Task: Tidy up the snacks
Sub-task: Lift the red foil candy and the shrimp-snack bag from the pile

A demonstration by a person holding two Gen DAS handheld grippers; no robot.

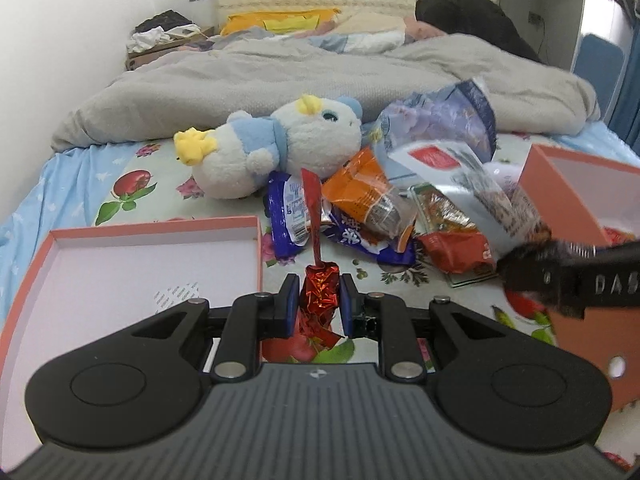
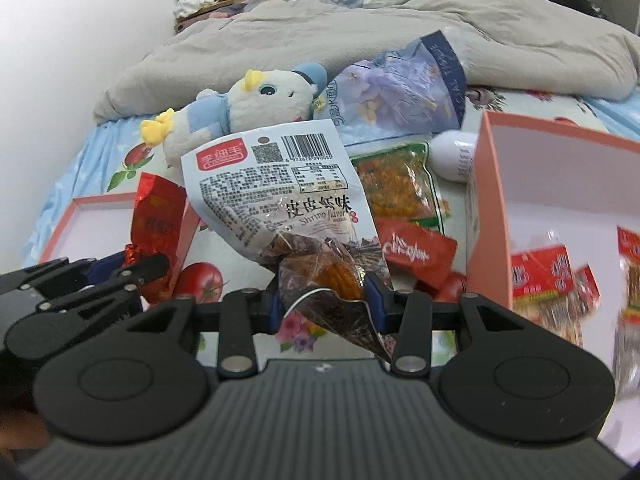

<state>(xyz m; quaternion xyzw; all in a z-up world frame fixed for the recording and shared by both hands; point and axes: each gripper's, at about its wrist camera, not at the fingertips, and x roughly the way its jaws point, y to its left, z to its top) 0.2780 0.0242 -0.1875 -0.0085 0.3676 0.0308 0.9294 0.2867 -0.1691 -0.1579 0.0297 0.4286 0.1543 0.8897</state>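
Your right gripper [image 2: 325,300] clamps the lower end of a white shrimp-flavour snack packet [image 2: 280,196], lifted clear of the bedsheet [image 1: 80,184], just left of the deep pink box [image 2: 490,216]. That box already holds red-labelled packets [image 2: 540,276]. Your left gripper [image 1: 320,300] pinches a crinkled red foil packet [image 1: 320,294], held just right of the shallow pink lid [image 1: 120,256]. Beyond the box, loose snacks [image 1: 360,208] lie heaped against a white-and-blue plush toy [image 1: 276,144], with a grey duvet [image 1: 280,76] behind.

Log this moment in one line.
left tool: grips red foil snack | right tool: grips shrimp snack bag | pink box: holds snacks
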